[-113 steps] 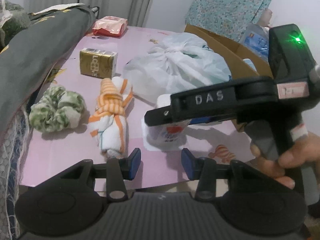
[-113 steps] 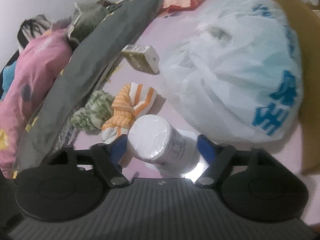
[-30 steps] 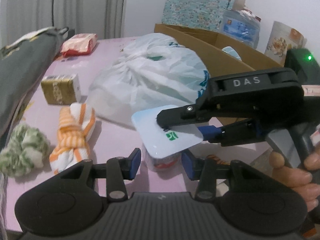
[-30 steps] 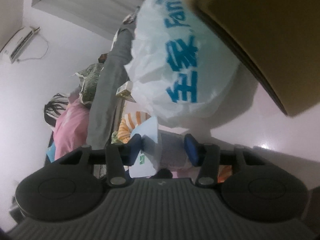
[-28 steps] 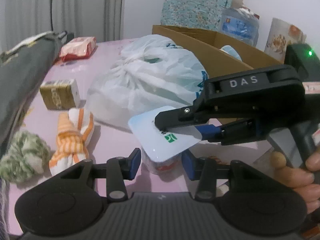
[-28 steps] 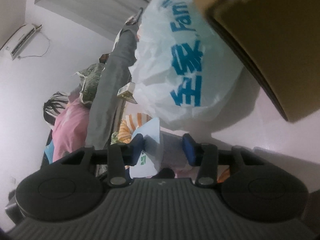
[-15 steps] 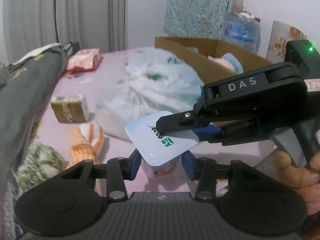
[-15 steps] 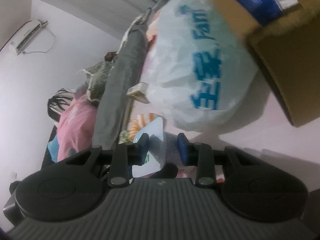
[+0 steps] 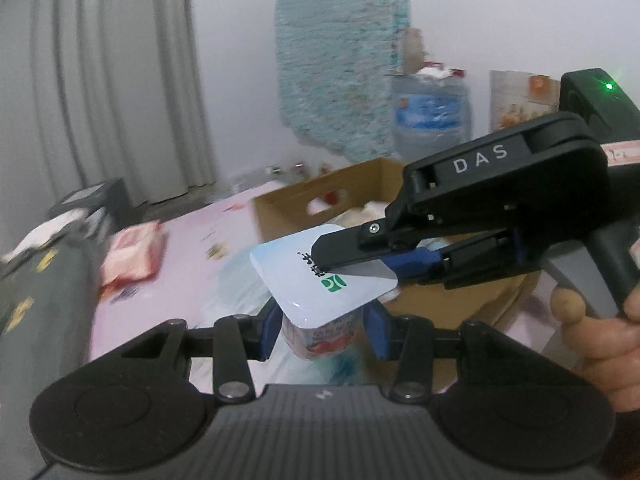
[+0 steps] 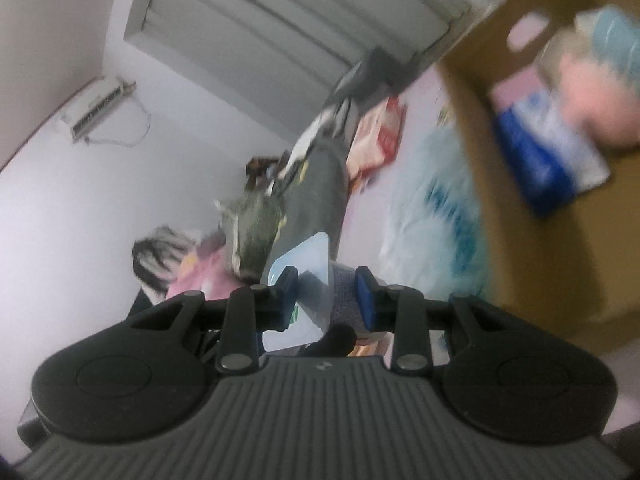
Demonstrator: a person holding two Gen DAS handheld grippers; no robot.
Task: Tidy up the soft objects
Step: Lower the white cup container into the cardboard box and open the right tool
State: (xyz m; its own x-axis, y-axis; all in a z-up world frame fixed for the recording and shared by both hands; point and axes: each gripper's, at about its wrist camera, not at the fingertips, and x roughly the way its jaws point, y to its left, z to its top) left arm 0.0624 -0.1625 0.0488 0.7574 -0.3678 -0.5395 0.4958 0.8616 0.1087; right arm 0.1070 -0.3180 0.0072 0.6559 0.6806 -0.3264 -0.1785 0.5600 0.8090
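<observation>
Right gripper [image 10: 326, 284] clamps the cup [image 9: 324, 334] at its lid, held aloft above the pink table [image 9: 180, 256]. Left gripper [image 9: 322, 330] flanks the cup body; contact probable, blur obscures it. Box [image 10: 532, 264] nearby.
</observation>
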